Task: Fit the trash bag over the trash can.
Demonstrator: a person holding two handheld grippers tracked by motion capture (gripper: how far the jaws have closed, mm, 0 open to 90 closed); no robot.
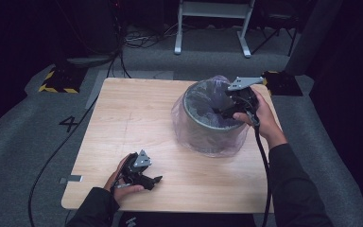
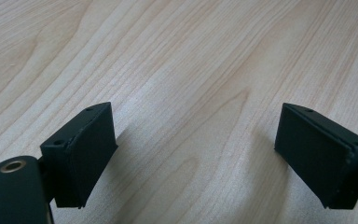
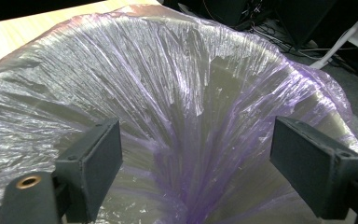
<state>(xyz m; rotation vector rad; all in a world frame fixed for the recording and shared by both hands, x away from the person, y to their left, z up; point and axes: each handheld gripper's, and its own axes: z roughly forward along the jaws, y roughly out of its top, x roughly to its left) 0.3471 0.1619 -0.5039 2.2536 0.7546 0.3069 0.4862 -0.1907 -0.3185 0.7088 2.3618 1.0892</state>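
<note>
Right hand-held gripper [image 1: 227, 111] is hovering inside the bin [image 1: 212, 124] mid-desk [image 1: 137, 118], jaws apart over the purple liner bag [image 3: 186, 121]. Pinch one fold only. Left hand-held gripper [image 1: 153, 182] is resting agape.

One bin [image 1: 211, 124], one purple bag [image 3: 200, 107], two grippers, one wooden table [image 1: 132, 118]
</note>
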